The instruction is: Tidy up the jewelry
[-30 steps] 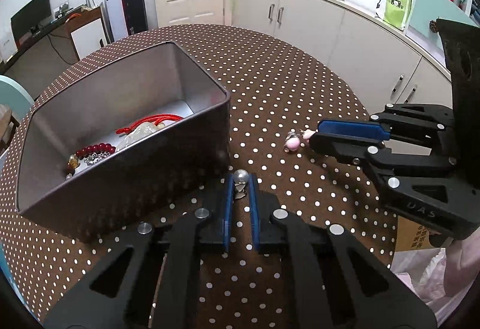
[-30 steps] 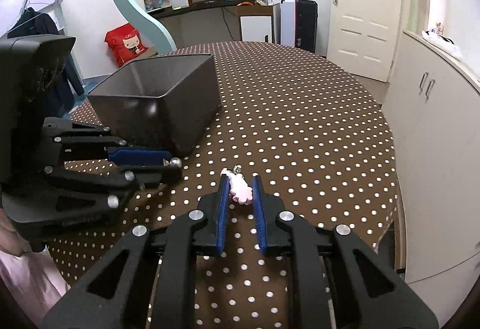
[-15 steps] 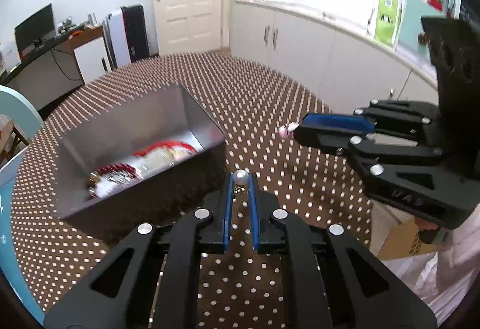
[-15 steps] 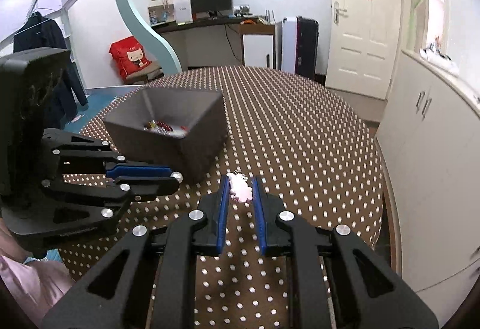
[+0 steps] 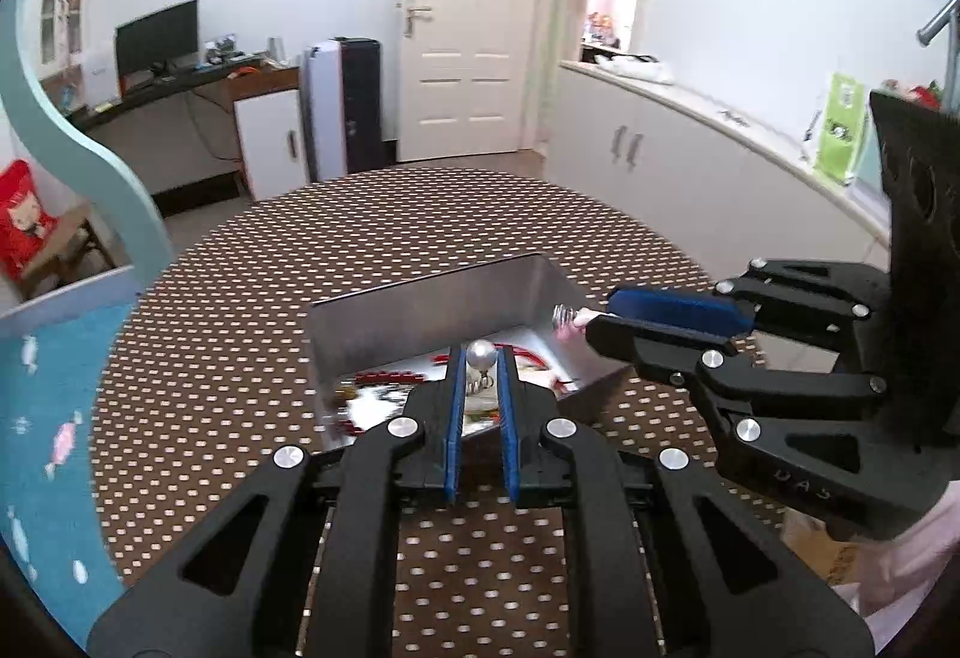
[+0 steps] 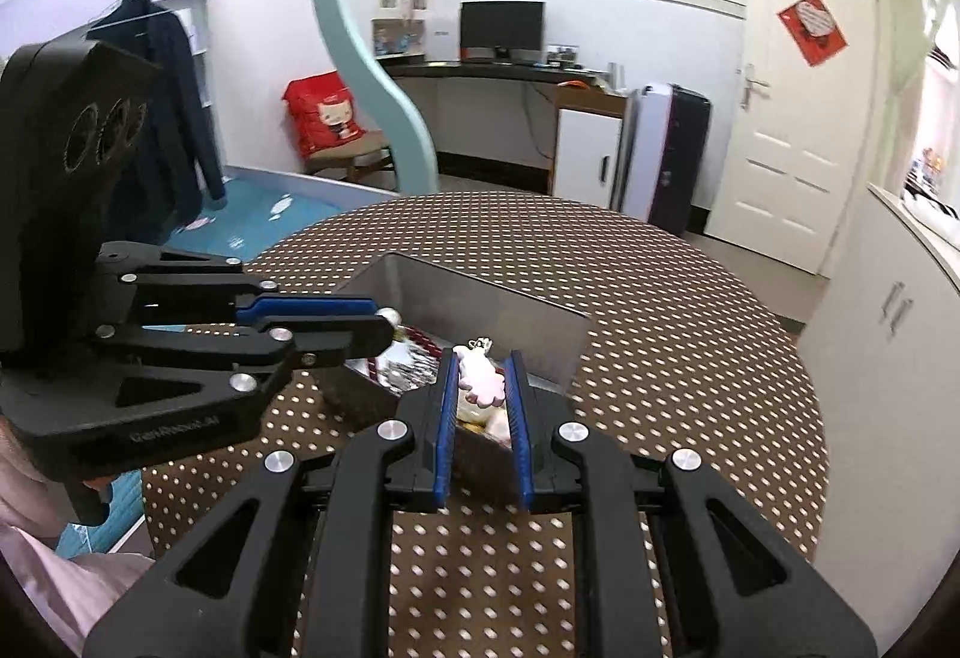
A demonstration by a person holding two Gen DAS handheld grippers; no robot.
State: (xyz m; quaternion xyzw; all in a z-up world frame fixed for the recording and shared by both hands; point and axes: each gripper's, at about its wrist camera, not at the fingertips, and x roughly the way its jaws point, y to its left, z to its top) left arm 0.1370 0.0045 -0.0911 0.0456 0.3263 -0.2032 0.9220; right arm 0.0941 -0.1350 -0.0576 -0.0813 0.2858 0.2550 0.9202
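Tin [image 5: 420, 325]: open on dotted table [image 5: 240, 358], directly below both grippers.
Left gripper [image 5: 480, 358]: jaws just eased apart, silver-ball charm [image 5: 482, 356] between, over tin.
Right gripper [image 6: 480, 367]: jaws likewise loosened around pink charm [image 6: 483, 379]; release advised only inside rim.

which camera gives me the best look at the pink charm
The right wrist view: the pink charm sits front-on between the right gripper fingers, above the metal box. The left wrist view shows only its edge poking past those fingers.
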